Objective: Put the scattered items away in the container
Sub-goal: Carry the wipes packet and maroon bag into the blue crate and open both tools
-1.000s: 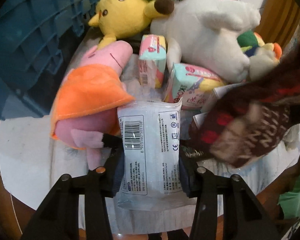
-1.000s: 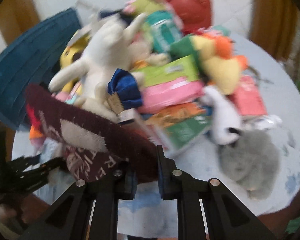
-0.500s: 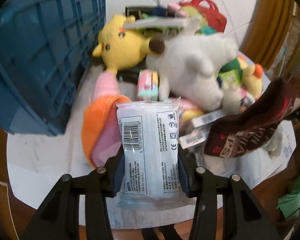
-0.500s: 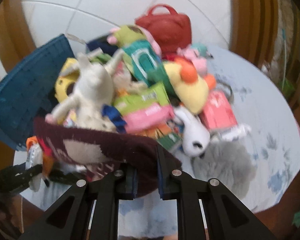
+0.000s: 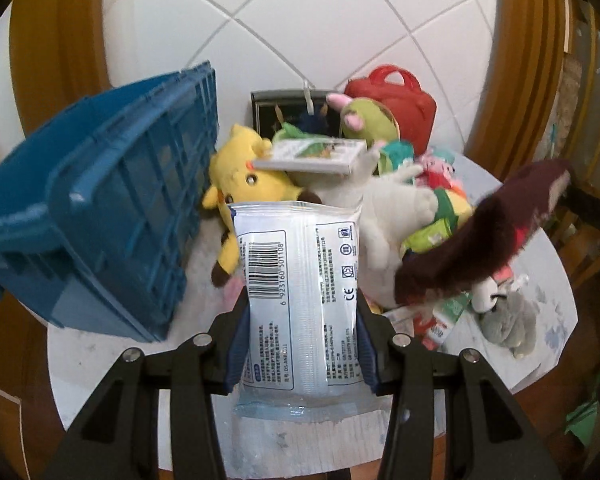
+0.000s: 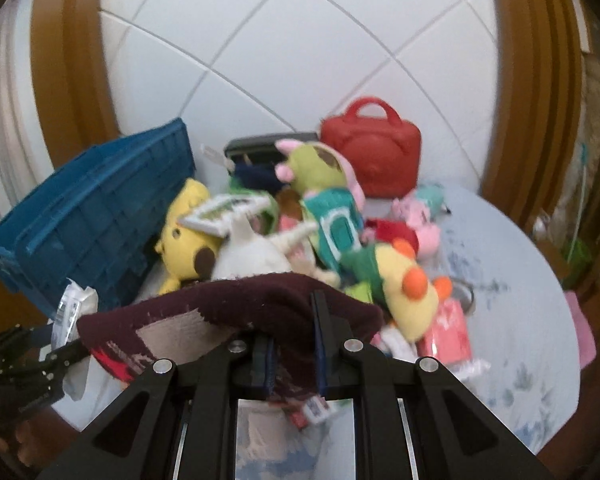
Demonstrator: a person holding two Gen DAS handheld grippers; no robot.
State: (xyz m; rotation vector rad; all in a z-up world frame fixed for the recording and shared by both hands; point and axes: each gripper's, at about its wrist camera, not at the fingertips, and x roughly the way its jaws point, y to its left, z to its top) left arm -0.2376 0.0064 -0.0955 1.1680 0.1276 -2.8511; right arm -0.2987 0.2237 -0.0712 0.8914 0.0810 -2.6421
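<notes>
Left wrist view. Your left tongs [image 5: 300,344] are clamped on a white mask packet [image 5: 300,304], barcode facing up, its long axis running straight out along the fingers. The blue crate [image 5: 92,216] stands on the counter [image 5: 112,360] to the left of the packet, its ribbed wall toward you and its open top not visible from here. Ahead lies the pile: yellow Pikachu plush [image 5: 248,184], white plush [image 5: 396,216], flat white box [image 5: 312,156], green plush [image 5: 364,120], red handbag [image 5: 396,100], grey plush [image 5: 508,320]. To the right a maroon knit hat [image 5: 484,240] hangs above the pile.

Right wrist view. Your right tongs [image 6: 294,356] are shut on the maroon knit hat [image 6: 236,312], which drapes leftward across the fingers. The blue crate [image 6: 96,208] sits far left; the left tongs [image 6: 40,360] and the packet's edge [image 6: 72,308] show between. Also present: yellow duck plush [image 6: 408,296], pink pig plush [image 6: 420,224], teal packet [image 6: 336,228], pink packet [image 6: 448,336].

Judgement: both items are lifted and neither is in the crate. The crate lies left of both tongs, and your left hand is the nearer; carry the packet up and left over the rim first, hat after.
</notes>
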